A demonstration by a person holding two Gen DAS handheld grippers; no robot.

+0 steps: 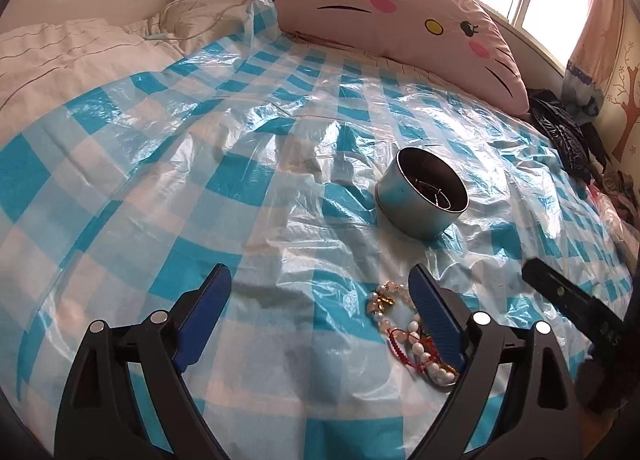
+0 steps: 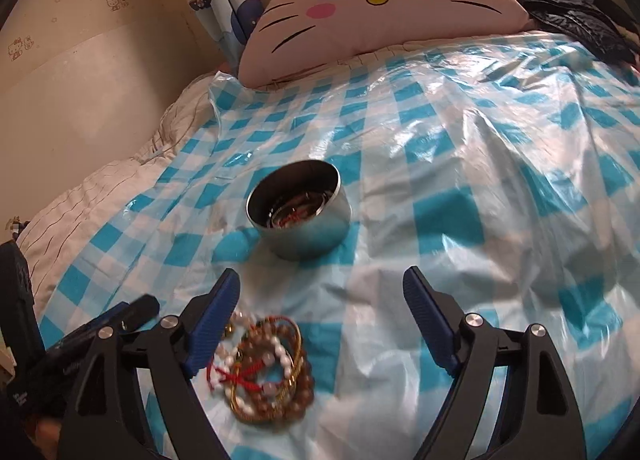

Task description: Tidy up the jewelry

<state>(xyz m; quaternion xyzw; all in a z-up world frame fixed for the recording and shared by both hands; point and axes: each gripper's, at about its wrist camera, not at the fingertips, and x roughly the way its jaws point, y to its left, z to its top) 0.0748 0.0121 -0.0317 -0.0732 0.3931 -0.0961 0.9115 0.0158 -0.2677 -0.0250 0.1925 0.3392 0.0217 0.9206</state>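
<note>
Bracelets [image 2: 262,374] piled on blue-check plastic sheet [image 1: 160,187], near metal tin [image 2: 298,215]. My left gripper [image 1: 320,292] & right gripper [image 2: 322,292] both spread wide, nothing held.

Bare plastic sheet [image 2: 460,187] ahead of my right gripper [image 2: 322,292]: clear passage. Tin [image 2: 304,236] stands left of centre; bracelet pile [image 2: 264,372] sits between both grippers.

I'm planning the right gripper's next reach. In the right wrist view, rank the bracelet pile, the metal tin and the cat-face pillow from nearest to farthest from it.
1. Bracelet pile: just inside the left finger of the right gripper, on the checked sheet.
2. Metal tin: ahead, slightly left of centre.
3. Cat-face pillow: at the far end of the bed.
</note>
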